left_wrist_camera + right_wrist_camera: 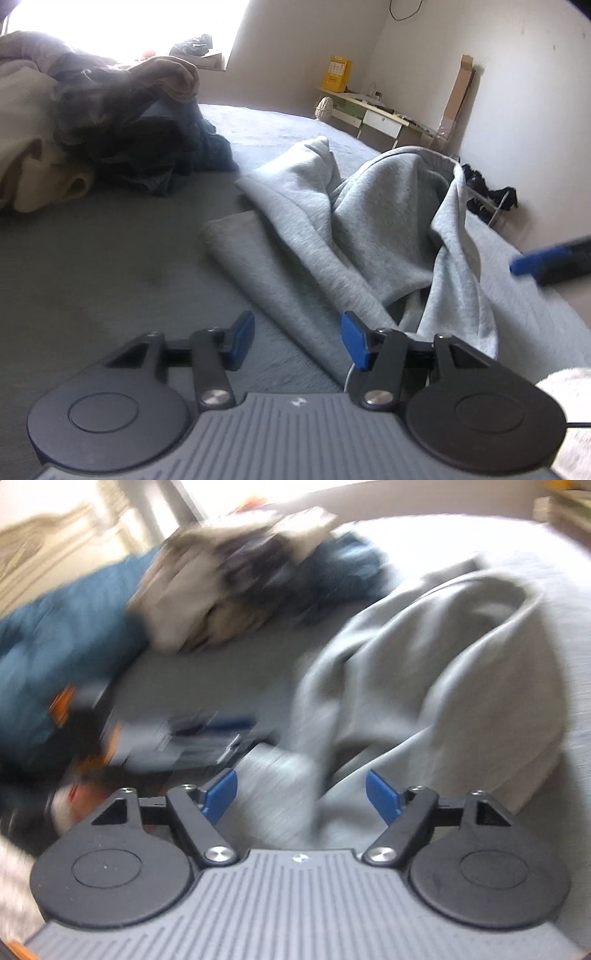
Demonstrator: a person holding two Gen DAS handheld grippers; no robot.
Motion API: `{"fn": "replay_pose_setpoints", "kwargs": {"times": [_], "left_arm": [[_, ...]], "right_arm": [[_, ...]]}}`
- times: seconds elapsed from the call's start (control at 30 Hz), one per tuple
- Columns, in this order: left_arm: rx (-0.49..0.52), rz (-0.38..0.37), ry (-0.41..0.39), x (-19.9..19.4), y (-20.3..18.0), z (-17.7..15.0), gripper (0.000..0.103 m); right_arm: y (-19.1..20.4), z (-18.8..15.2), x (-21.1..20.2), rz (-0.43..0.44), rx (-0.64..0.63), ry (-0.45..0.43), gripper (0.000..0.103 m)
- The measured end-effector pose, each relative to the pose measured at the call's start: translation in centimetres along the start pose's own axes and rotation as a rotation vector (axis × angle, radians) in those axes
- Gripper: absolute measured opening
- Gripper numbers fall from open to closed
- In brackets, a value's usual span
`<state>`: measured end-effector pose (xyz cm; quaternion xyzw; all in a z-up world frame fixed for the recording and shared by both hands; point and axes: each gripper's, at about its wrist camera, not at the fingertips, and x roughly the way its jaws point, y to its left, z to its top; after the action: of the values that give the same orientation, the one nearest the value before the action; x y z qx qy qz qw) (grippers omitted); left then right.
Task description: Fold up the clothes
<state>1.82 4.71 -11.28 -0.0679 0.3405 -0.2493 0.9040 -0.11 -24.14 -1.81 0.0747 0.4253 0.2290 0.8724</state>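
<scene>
Two grippers, the left gripper and the right gripper, are held with fingers apart and empty just before the crumpled grey sweatpants on the bed, probably so that an edge can be taken for folding.

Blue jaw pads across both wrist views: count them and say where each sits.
5: two on the left gripper, two on the right gripper, and one blurred at the left view's right edge. Its partner is hidden.
</scene>
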Motion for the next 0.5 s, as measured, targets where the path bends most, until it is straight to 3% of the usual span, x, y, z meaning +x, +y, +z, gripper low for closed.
{"fn": "replay_pose_setpoints", "kwargs": {"times": [0.17, 0.23, 0.37, 0.5], "left_arm": [[-0.019, -0.047, -0.005, 1.3, -0.3, 0.6, 0.054], [-0.027, -0.061, -0.003, 1.8, -0.4, 0.9, 0.055], [-0.024, -0.064, 0.026, 3.1, -0.6, 1.0, 0.055], [-0.030, -0.051, 0.064, 4.5, -0.9, 0.6, 0.055]], "right_arm": [[-6.6, 2.5, -0.7, -0.227, 0.251, -0.149, 0.087], [-9.9, 2.4, -0.4, -0.278, 0.365, -0.185, 0.087], [-14.5, 2.6, 1.6, -0.333, 0.516, -0.248, 0.087], [-17.0, 3.3, 4.1, -0.292, 0.540, -0.252, 0.088]]}}
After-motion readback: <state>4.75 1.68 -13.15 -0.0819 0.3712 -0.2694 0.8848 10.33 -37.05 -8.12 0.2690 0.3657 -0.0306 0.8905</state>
